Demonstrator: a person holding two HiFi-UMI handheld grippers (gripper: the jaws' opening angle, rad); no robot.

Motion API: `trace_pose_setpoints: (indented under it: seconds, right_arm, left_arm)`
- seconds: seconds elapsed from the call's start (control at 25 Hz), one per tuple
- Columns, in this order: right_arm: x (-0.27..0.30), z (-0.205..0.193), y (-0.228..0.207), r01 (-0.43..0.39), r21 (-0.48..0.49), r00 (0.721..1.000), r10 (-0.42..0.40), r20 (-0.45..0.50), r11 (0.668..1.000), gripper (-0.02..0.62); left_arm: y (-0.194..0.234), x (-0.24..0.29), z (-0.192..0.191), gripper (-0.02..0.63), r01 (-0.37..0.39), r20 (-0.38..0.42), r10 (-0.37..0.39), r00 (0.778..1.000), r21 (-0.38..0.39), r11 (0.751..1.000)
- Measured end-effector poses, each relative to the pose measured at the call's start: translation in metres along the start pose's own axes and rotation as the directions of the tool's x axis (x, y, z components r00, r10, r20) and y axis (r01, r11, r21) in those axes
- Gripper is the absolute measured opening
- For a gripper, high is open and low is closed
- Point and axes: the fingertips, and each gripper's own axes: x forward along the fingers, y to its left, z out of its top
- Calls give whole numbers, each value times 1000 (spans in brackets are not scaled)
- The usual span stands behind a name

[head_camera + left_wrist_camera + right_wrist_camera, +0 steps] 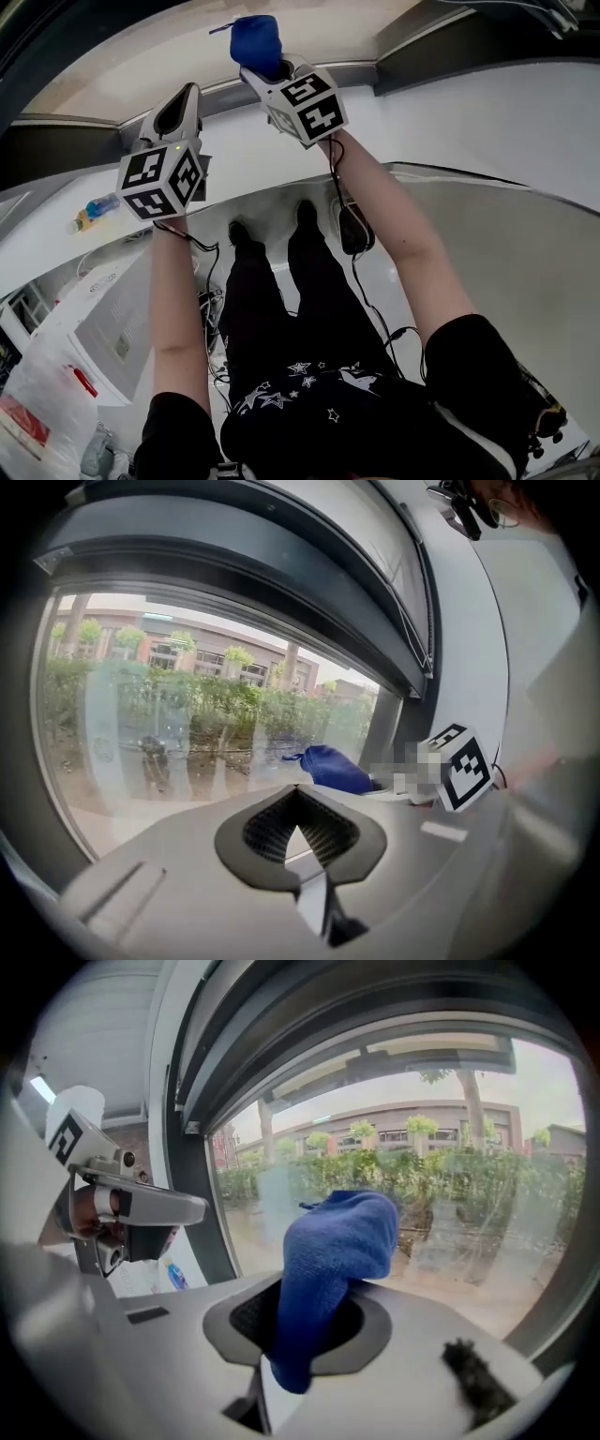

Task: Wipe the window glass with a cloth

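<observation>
Both grippers are held up at the window glass (178, 724). My right gripper (261, 67) is shut on a blue cloth (255, 39) that bunches out past its fingertips toward the glass (459, 1213). In the right gripper view the cloth (333, 1260) fills the jaws and droops over them. My left gripper (178, 111) is lower and to the left, by the window's bottom frame (225, 91). Its jaws (297, 803) are together with nothing in them. From the left gripper view the cloth (333, 768) and the right gripper's marker cube (461, 766) show to the right.
A dark blind housing (281, 569) runs above the glass, and a dark frame post (202, 1213) stands at its side. A small bottle (94, 208) lies on the white ledge at left. A white box (103, 328) and cables (211, 309) lie by the person's feet.
</observation>
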Motion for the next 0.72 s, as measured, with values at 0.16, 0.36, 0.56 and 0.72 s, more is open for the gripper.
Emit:
trace_pose_setpoints:
  seconds: [0.16, 0.36, 0.56, 0.72]
  right_arm:
    - [-41, -35, -62, 93, 36, 995, -92, -30, 995, 72]
    - [-90, -63, -137, 193, 58, 981, -190, -47, 980, 72]
    - [-131, -78, -199, 295, 100, 955, -291, -54, 950, 72]
    - [-156, -86, -230, 371, 111, 928, -366, -66, 922, 72]
  left_arm:
    - [-50, 36, -1, 8, 50, -19, -50, 999, 17, 999]
    - [-101, 73, 1, 8, 86, -19, -86, 996, 19, 996]
    - [-142, 102, -7, 8, 128, -36, -127, 991, 23, 992]
    - [-166, 116, -9, 8, 155, -42, -154, 987, 23, 988]
